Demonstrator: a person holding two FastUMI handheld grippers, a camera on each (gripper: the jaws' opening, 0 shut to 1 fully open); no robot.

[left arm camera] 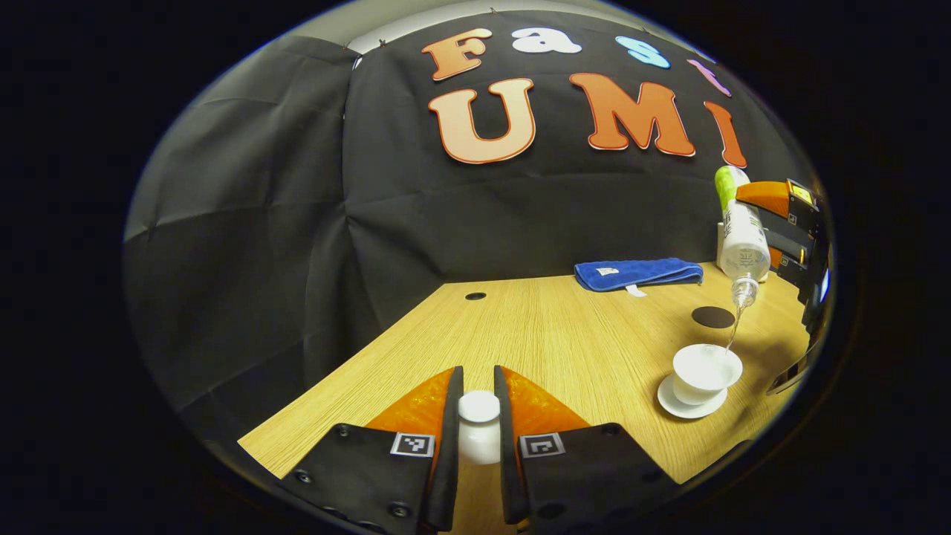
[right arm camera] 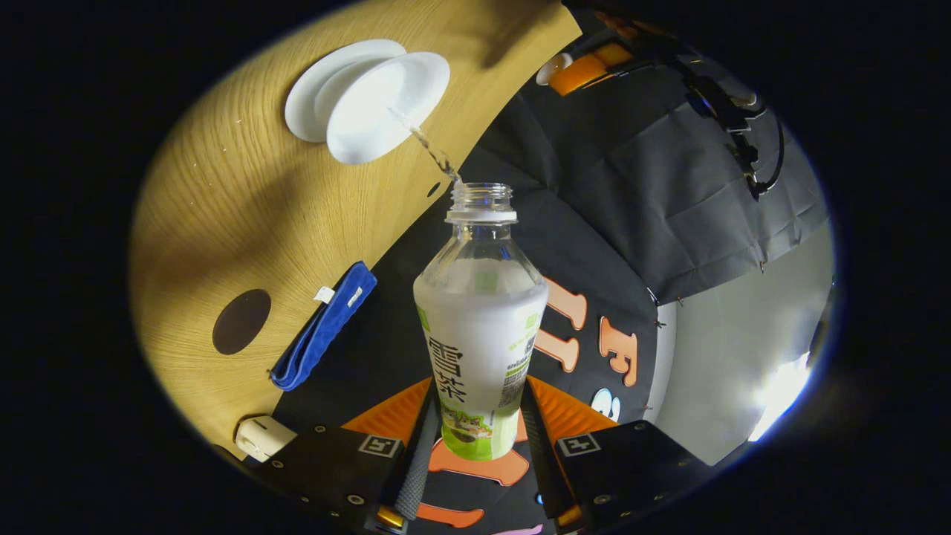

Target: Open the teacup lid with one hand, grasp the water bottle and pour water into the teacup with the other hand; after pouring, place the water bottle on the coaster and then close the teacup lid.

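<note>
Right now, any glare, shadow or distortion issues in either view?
Left gripper view: even light, sharp; fisheye bends the table edge; water bottle squeezed at the rim. Right gripper view: scene rolled over by the pour, blown-out glare at lower right, soft shadows on the wood near the teacup.

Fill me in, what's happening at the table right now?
Pouring is under way. The right tool is clamped on the water bottle and has it tipped, with a thin stream of water running from its open neck into the uncovered teacup, which sits on its saucer. The left tool holds the teacup lid off to the side, above the table. The dark round coaster has nothing on it, and a folded blue cloth lies beyond it.
</note>
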